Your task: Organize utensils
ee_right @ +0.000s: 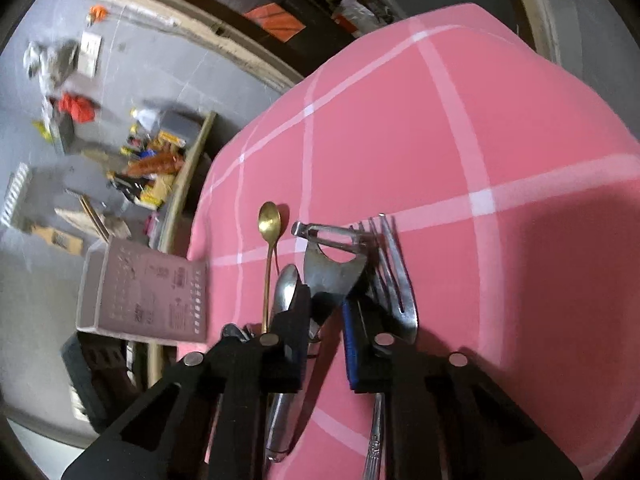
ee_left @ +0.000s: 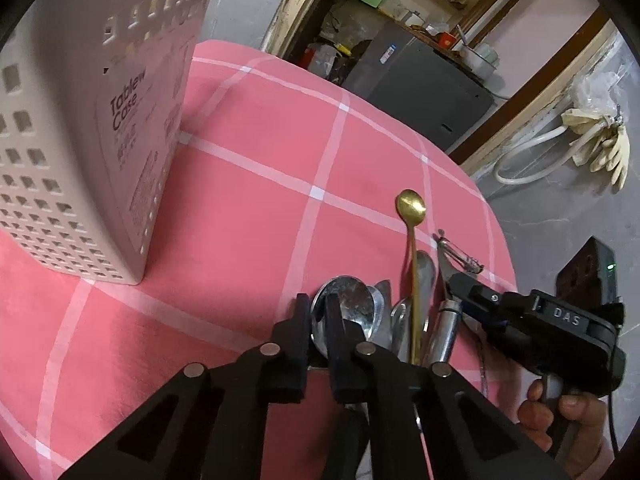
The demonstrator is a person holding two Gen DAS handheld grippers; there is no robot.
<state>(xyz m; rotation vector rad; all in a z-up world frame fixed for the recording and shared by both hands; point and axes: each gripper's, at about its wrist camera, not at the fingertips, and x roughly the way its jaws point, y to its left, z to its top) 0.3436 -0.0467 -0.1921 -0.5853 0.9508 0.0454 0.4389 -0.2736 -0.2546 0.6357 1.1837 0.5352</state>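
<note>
A pile of utensils lies on the pink checked tablecloth (ee_left: pixel 256 184): a gold spoon (ee_left: pixel 411 208), a big steel spoon (ee_left: pixel 352 308), a peeler (ee_left: pixel 460 258) and smaller spoons. My left gripper (ee_left: pixel 318 312) is over the big steel spoon with its jaws a little apart astride the bowl's edge. In the right wrist view my right gripper (ee_right: pixel 326 312) is open around the peeler (ee_right: pixel 332 256), with forks (ee_right: pixel 394 264) to the right, and a steel spoon (ee_right: pixel 286 284) and the gold spoon (ee_right: pixel 269 220) to the left. The right gripper also shows in the left wrist view (ee_left: pixel 460 284).
A pale perforated tableware case (ee_left: pixel 80 140) stands on the cloth at the left; it also shows in the right wrist view (ee_right: pixel 148 292). The table edge curves away at the right (ee_left: pixel 492 216). Beyond it are grey floor, a cabinet and clutter.
</note>
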